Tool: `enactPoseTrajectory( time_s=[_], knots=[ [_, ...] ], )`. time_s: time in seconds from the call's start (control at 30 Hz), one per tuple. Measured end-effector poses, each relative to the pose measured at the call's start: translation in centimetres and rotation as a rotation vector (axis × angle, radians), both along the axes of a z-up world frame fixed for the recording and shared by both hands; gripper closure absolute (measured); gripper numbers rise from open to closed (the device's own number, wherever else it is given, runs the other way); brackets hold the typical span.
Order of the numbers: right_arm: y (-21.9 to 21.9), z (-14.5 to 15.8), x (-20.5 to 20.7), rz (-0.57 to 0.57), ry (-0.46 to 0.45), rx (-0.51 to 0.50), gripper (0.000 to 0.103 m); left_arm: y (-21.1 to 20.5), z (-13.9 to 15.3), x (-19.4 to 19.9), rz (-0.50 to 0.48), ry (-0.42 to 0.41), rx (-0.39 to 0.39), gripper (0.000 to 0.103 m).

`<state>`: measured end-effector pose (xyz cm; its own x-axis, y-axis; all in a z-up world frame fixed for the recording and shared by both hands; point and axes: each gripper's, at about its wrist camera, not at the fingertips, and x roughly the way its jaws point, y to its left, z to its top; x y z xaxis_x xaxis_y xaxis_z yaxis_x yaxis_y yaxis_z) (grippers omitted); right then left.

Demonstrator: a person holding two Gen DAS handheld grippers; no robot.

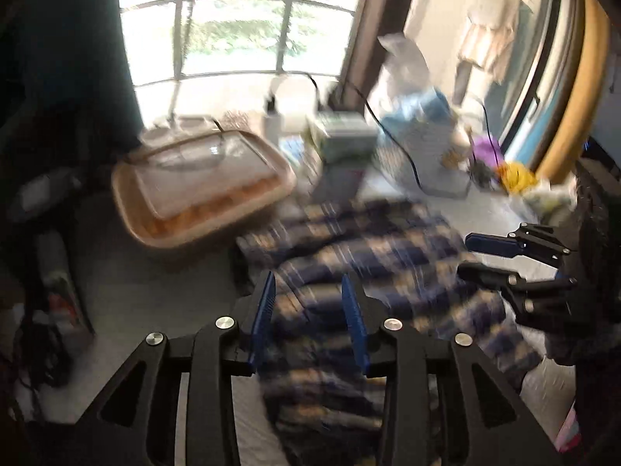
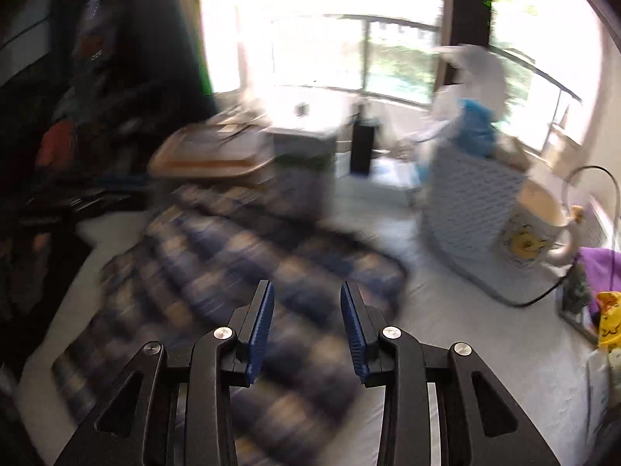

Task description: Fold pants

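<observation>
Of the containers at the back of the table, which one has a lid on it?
The shallow tan tray on the left, with a clear lid. The white lattice basket on the right stands open, stuffed with blue and white bags.

Blue-and-tan plaid pants (image 2: pixel 217 272), folded flat

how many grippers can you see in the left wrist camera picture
2. The left gripper, black with blue ribbed pads, fills the bottom centre above the blue-and-cream plaid pants. The right gripper, same build, reaches in from the right edge over the pants. Both show a gap between their pads.
</observation>
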<state>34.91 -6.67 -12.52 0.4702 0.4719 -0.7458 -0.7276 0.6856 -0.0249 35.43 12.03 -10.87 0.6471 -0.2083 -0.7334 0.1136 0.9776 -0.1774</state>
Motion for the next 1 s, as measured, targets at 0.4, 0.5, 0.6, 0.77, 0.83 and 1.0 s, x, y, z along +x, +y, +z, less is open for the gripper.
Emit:
enactPoseTrajectory(
  time_s=[0.4, 0.5, 0.6, 0.77, 0.83, 1.0],
  knots=[
    [-3.2, -4.3, -7.7, 0.003, 0.063, -0.112, 0.067, 0.5, -4.0, 0.4, 0.038, 0.096, 0.075, 0.065],
    [-4.6, -4.2, -8.7, -0.003, 0.057, -0.121, 0.067, 0.4, -4.0, 0.2, 0.041, 0.096, 0.081, 0.065],
    [-6.2, -4.2, -9.8, -0.015, 0.061, -0.123, 0.067, 0.6, -3.5, -0.7, 0.056, 0.094, 0.071, 0.065],
    [-8.5, -3.4, -11.0, -0.039, 0.100, -0.098, 0.065, -0.4, -1.4, -3.5, 0.033, 0.032, 0.089, 0.065],
    [-9.0, -2.6, -11.2, -0.053, 0.099, -0.092, 0.065, -1.2, -0.5, -5.0, 0.012, 0.006, 0.075, 0.065],
    [-8.1, -0.9, -11.1, -0.048, 0.053, -0.018, 0.065, -4.9, -0.8, -7.0, -0.109, 0.011, 0.052, 0.065]
  ],
)
